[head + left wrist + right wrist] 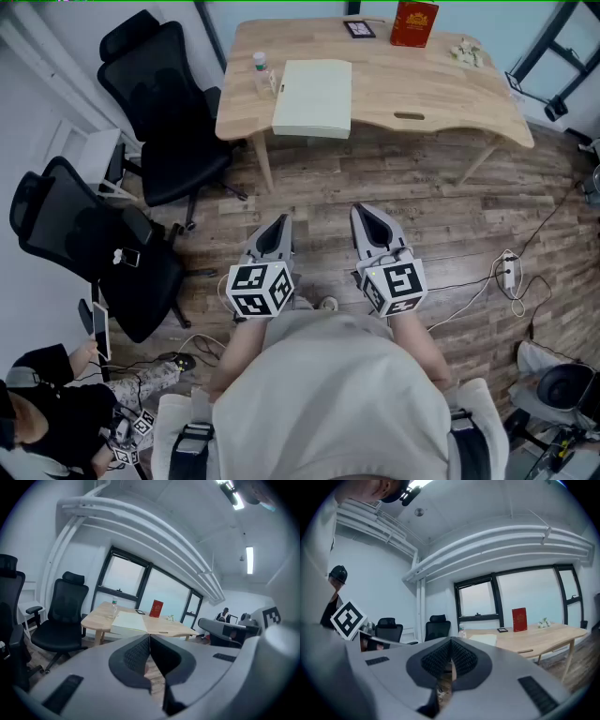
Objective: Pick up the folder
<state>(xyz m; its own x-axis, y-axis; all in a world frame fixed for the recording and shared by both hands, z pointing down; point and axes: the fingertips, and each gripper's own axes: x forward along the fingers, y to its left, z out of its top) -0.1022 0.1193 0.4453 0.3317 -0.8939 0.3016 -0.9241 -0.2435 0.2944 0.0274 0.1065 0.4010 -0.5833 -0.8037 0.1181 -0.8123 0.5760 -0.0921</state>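
Pale folder (312, 97) flat at left front edge of light wooden table (441, 89), bottle (260, 70) just beside it, black office chair (164, 103) left on plank floor (450, 216); left gripper (278, 223) and right gripper (367, 214) clenched empty, well short of table.

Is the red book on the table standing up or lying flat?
Standing up. The red book stands on its edge on the wooden table, rising well above the flat folder nearby.
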